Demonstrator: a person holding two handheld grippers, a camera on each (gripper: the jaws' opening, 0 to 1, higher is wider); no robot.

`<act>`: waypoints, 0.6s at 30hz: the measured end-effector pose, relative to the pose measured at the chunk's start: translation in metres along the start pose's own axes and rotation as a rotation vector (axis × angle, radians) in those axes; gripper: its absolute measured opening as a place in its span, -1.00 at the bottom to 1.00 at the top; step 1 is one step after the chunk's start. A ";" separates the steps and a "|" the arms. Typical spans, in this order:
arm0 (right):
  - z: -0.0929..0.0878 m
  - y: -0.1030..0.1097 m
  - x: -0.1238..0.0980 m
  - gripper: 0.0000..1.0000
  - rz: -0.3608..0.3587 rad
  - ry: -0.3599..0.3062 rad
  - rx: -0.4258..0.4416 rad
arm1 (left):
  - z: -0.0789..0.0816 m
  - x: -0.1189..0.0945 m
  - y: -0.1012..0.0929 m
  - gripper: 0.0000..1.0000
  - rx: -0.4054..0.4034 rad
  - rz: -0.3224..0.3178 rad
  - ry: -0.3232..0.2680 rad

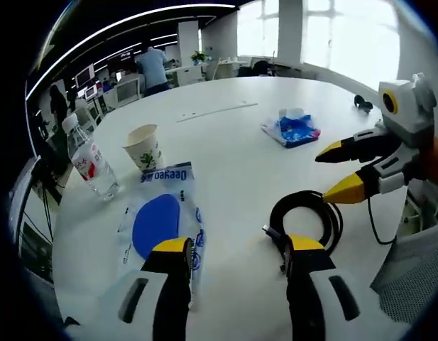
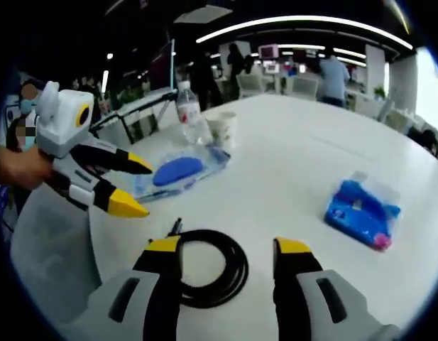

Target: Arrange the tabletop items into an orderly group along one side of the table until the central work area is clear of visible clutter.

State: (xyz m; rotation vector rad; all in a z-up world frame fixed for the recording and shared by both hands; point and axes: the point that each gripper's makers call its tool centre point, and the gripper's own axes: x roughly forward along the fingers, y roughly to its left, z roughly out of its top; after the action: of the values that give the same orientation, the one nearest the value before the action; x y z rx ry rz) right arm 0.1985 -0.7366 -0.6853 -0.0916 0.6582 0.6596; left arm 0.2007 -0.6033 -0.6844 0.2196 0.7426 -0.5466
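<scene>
On the round white table (image 1: 233, 163) lies a coiled black cable (image 1: 304, 197), just ahead of my left gripper (image 1: 238, 245), which is open and holds nothing. My right gripper (image 1: 331, 174) comes in from the right above the cable, also open. A clear bag with a blue pad (image 1: 160, 217), a paper cup (image 1: 144, 147) and a water bottle (image 1: 91, 160) sit at the left. A blue tissue pack (image 1: 291, 130) lies further in. In the right gripper view the cable (image 2: 238, 266) lies between the jaws of my right gripper (image 2: 227, 246), with the left gripper (image 2: 139, 188), bag (image 2: 179, 170) and tissue pack (image 2: 362, 206) around it.
A small black object (image 1: 362, 103) lies near the far table edge. A grey mesh chair (image 1: 410, 284) stands close to the near edge. Desks, monitors and people are far behind the table. The cup (image 2: 222, 130) and bottle (image 2: 190, 114) stand together by the rim.
</scene>
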 end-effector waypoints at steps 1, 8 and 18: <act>0.002 0.001 0.000 -0.03 0.003 -0.003 -0.006 | 0.000 -0.001 0.002 0.05 -0.002 0.004 -0.002; 0.014 0.003 0.004 0.04 0.012 -0.021 -0.032 | -0.003 -0.007 0.018 0.06 -0.003 0.024 -0.009; 0.034 0.006 0.013 0.04 0.016 -0.027 -0.080 | -0.017 -0.006 0.043 0.08 -0.008 0.042 0.011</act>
State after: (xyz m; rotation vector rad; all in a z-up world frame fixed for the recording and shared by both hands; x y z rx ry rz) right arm 0.2212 -0.7155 -0.6657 -0.1514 0.6067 0.7015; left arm 0.2105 -0.5587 -0.6928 0.2303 0.7494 -0.5030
